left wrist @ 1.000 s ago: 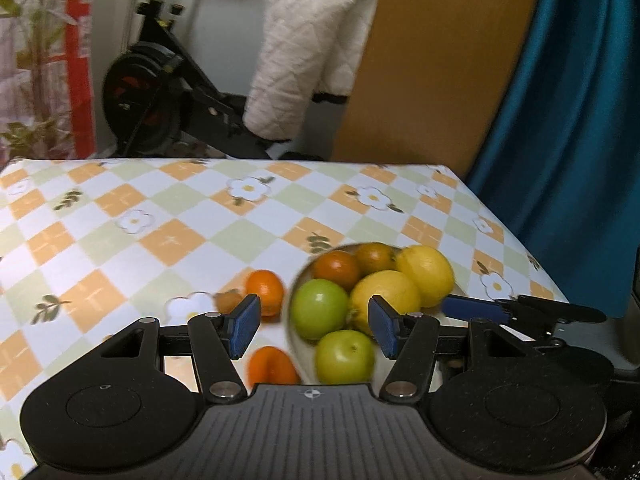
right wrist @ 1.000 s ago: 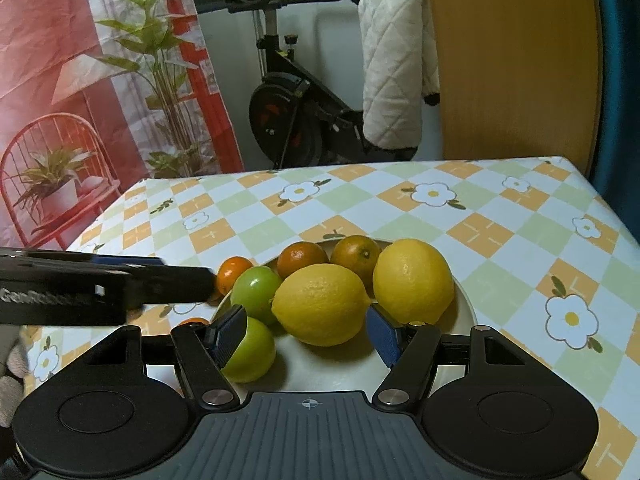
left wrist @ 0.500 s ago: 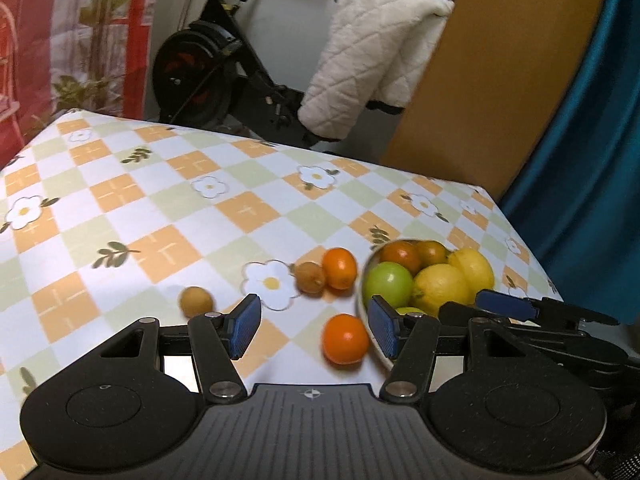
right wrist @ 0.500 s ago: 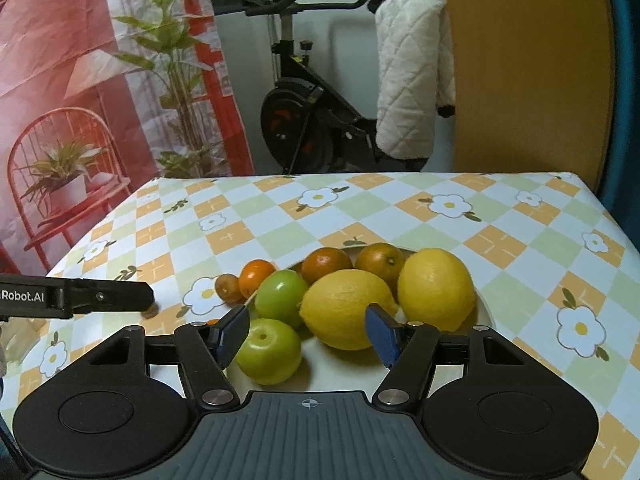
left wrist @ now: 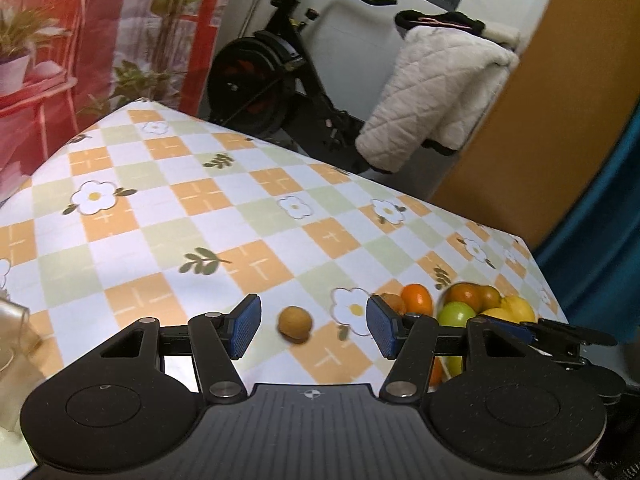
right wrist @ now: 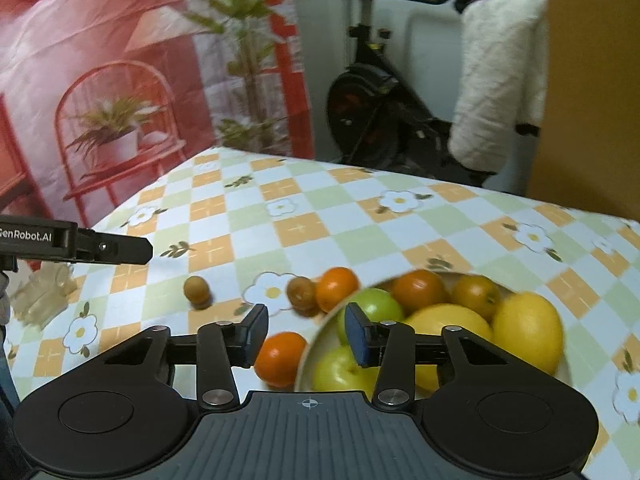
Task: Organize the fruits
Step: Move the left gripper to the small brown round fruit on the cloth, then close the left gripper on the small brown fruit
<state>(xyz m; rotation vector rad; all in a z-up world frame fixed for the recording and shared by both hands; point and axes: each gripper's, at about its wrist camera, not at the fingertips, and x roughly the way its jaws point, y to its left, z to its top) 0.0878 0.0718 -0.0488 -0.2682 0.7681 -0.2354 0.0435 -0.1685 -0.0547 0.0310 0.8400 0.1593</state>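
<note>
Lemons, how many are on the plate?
2. One lemon lies at the plate's right side, the other lemon beside it toward the middle. More could hide behind the right gripper.

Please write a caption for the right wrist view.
Right gripper closing above an orange beside the fruit bowl.

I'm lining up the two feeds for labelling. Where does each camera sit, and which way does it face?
Left wrist: on the left gripper, facing down across the checked table; its open jaws frame a small brown fruit.
Right wrist: on the right gripper, facing the fruit plate; jaws closing, nothing gripped.
Shared: the brown fruit, the plate, the exercise bike; each view shows the other gripper.
</note>
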